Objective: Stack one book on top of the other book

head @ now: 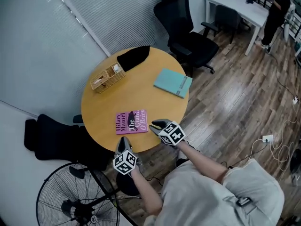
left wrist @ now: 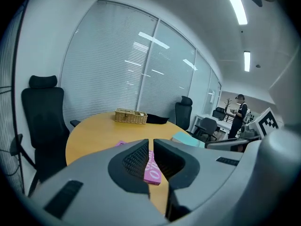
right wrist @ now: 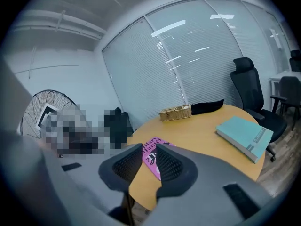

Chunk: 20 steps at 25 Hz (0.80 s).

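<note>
A pink book (head: 131, 121) lies flat near the front edge of the round wooden table (head: 101, 102). A teal book (head: 173, 82) lies apart from it at the table's right rim. My left gripper (head: 123, 143) hovers at the front edge just below the pink book, its jaws shut with nothing in them. My right gripper (head: 154, 125) is beside the pink book's right edge, its jaws a little apart and empty. The left gripper view shows its jaws (left wrist: 151, 140) closed before the pink book (left wrist: 153, 171). The right gripper view shows the pink book (right wrist: 151, 150) beyond the parted jaws (right wrist: 149, 146) and the teal book (right wrist: 244, 135) to the right.
A wicker basket (head: 108, 77) and a black cloth (head: 133, 57) sit at the table's far side. Black office chairs stand behind the table (head: 188, 36) and at its left (head: 51, 138). A floor fan (head: 70, 199) stands at my lower left. A person stands far off by a white desk (head: 235, 6).
</note>
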Each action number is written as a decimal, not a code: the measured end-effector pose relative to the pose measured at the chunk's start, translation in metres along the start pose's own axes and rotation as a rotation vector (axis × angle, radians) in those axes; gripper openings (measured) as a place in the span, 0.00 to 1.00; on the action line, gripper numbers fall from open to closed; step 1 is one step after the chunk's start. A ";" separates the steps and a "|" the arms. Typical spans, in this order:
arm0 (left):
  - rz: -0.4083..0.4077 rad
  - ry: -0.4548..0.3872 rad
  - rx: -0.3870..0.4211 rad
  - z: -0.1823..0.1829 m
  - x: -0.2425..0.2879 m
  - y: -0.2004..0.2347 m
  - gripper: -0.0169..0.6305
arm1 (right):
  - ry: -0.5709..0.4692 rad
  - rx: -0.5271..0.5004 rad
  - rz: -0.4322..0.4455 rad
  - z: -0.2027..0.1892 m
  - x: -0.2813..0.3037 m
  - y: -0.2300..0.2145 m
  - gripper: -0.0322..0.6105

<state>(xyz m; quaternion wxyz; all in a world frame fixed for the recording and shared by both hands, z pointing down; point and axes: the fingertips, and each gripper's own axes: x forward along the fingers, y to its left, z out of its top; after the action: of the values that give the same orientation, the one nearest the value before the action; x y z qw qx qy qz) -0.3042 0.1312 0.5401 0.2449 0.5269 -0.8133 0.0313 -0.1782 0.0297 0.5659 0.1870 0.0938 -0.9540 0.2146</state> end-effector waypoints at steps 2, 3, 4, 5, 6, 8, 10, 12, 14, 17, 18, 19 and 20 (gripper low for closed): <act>0.000 0.004 -0.001 0.007 0.010 0.006 0.10 | 0.006 0.008 0.004 0.005 0.011 -0.005 0.23; 0.001 0.008 -0.002 0.009 0.014 0.010 0.16 | 0.011 0.015 0.006 0.006 0.018 -0.007 0.25; 0.005 0.011 -0.003 0.011 0.018 0.014 0.23 | 0.016 0.023 0.007 0.006 0.024 -0.010 0.27; 0.009 0.014 -0.003 0.012 0.022 0.019 0.26 | 0.022 0.032 0.008 0.006 0.029 -0.012 0.29; 0.014 0.016 -0.003 0.013 0.025 0.023 0.28 | 0.029 0.043 0.008 0.005 0.035 -0.015 0.31; 0.018 0.024 -0.001 0.014 0.032 0.030 0.33 | 0.046 0.069 0.016 0.003 0.046 -0.020 0.37; 0.021 0.042 0.010 0.013 0.037 0.037 0.37 | 0.063 0.097 0.033 0.001 0.057 -0.023 0.42; 0.018 0.061 0.021 0.013 0.042 0.042 0.40 | 0.069 0.123 0.044 0.000 0.066 -0.025 0.45; 0.009 0.078 0.030 0.013 0.047 0.045 0.42 | 0.071 0.149 0.049 -0.001 0.075 -0.029 0.46; 0.004 0.101 0.033 0.013 0.053 0.055 0.44 | 0.083 0.179 0.044 -0.004 0.084 -0.034 0.47; 0.001 0.109 0.034 0.012 0.054 0.058 0.44 | 0.089 0.185 0.040 -0.006 0.086 -0.035 0.48; -0.003 0.117 0.038 0.011 0.055 0.060 0.45 | 0.093 0.191 0.035 -0.008 0.086 -0.036 0.48; -0.006 0.127 0.046 0.010 0.057 0.063 0.45 | 0.097 0.198 0.029 -0.012 0.086 -0.037 0.48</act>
<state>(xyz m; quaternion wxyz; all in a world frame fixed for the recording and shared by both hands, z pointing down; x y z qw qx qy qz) -0.3809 0.1083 0.5693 0.2838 0.5320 -0.7935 0.0824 -0.2434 -0.0067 0.6235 0.2194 0.0875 -0.9193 0.3148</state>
